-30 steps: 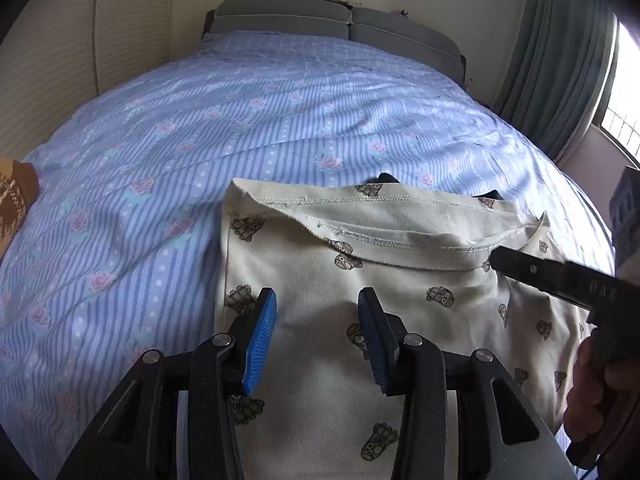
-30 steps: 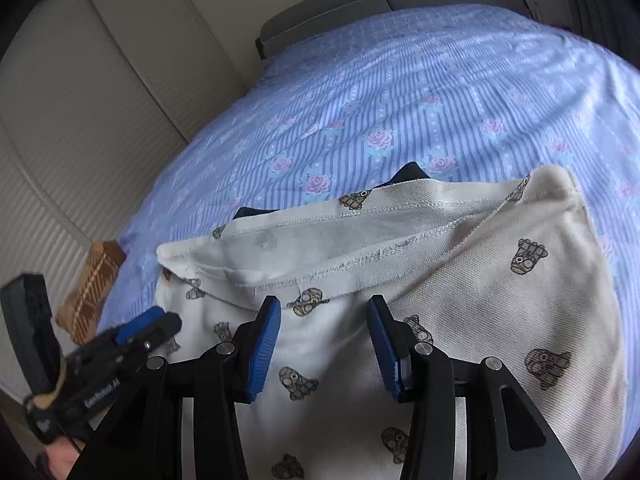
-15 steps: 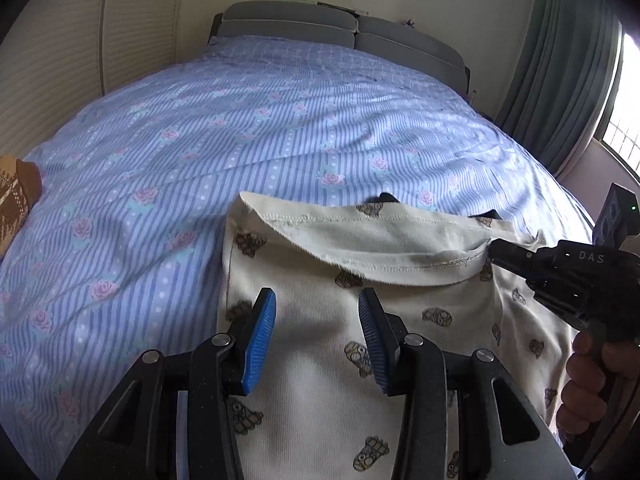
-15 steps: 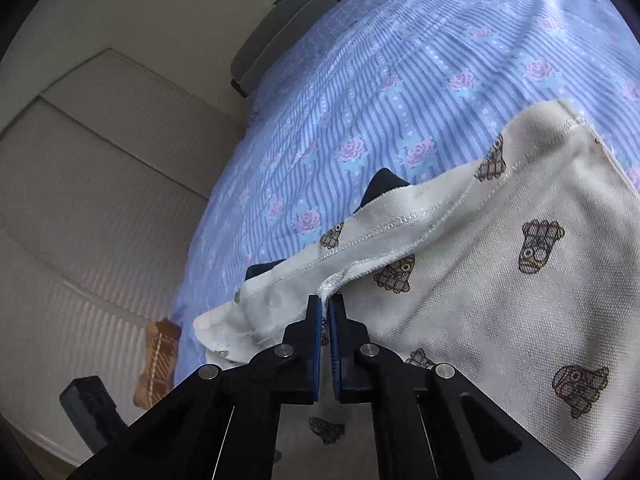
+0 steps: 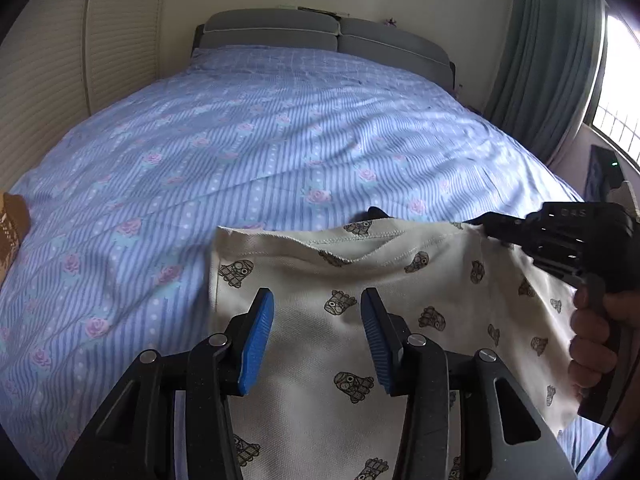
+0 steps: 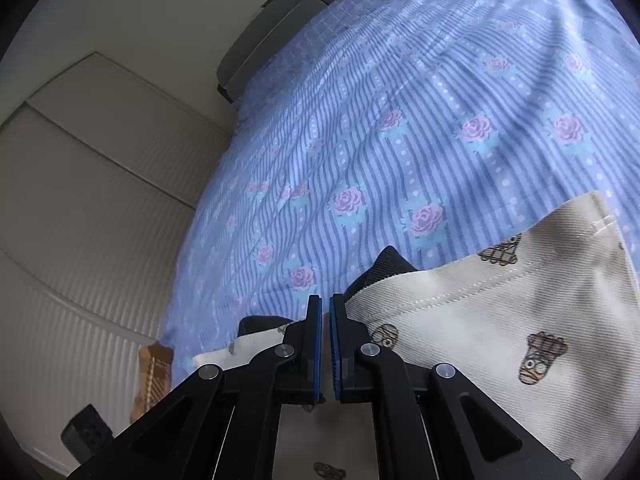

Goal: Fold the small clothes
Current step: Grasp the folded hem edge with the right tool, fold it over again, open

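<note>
Cloth [image 5: 312, 360] lay on the near end of the bed [image 5: 280, 128]: a cream garment printed with small brown figures, its stitched hem turned toward the headboard [image 5: 320, 36]. A dark piece [image 6: 384, 268] poked out from under that hem.

My left gripper [image 5: 317, 334] hung over the middle of the garment with its blue pads [image 5: 256, 340] spread wide and nothing between them; whether they touched the fabric I could not tell.

My right gripper [image 6: 325, 344] had its fingers drawn almost together, leaving only a thin slit, and they sat at the hem on the garment's right corner. From the left wrist view the black nose of that gripper [image 5: 560, 236] reached the same corner, where the fabric looked pulled up slightly toward it. It appeared to pinch the edge, with cloth showing on both sides of the fingers in the right wrist view.

My right hand [image 5: 592, 332] wrapped the handle. A brown patterned thing [image 5: 12, 232] lay at the bed's left edge, well apart from the garment.
</note>
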Demonstrator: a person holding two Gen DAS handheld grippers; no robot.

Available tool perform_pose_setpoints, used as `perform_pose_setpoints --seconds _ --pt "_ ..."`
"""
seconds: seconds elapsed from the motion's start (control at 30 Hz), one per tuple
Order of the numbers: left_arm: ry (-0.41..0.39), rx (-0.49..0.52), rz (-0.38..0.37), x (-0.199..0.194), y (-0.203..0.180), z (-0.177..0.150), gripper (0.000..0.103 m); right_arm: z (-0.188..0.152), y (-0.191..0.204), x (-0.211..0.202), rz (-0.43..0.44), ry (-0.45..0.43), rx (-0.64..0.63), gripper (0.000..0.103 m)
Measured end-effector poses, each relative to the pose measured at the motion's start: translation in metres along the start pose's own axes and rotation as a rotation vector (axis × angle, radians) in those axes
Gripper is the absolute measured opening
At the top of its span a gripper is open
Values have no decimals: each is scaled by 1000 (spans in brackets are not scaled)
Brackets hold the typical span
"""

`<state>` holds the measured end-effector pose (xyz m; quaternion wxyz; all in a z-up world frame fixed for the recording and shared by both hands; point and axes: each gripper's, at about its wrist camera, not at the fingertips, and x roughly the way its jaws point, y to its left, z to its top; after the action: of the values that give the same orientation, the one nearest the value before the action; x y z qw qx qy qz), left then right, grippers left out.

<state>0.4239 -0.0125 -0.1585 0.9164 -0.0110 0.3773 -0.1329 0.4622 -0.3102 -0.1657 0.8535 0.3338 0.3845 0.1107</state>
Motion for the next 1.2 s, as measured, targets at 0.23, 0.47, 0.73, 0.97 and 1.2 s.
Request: perform_pose_setpoints --seconds 0.23,0.47,0.73,0.97,1.2 --pt "51 31 27 32 9 17 45 -15 15 -44 -198 -53 -287 11" --pt "65 -18 52 51 31 36 45 -8 -5 -62 -441 -95 -389 45" --pt "60 10 101 34 26 20 45 -6 -30 -48 -556 -42 -362 45" --pt "68 -1 132 14 34 8 45 -10 -26 -55 -596 -56 -366 45" --pt "13 -21 103 -57 22 -33 49 -70 13 -111 -480 -128 -430 45"
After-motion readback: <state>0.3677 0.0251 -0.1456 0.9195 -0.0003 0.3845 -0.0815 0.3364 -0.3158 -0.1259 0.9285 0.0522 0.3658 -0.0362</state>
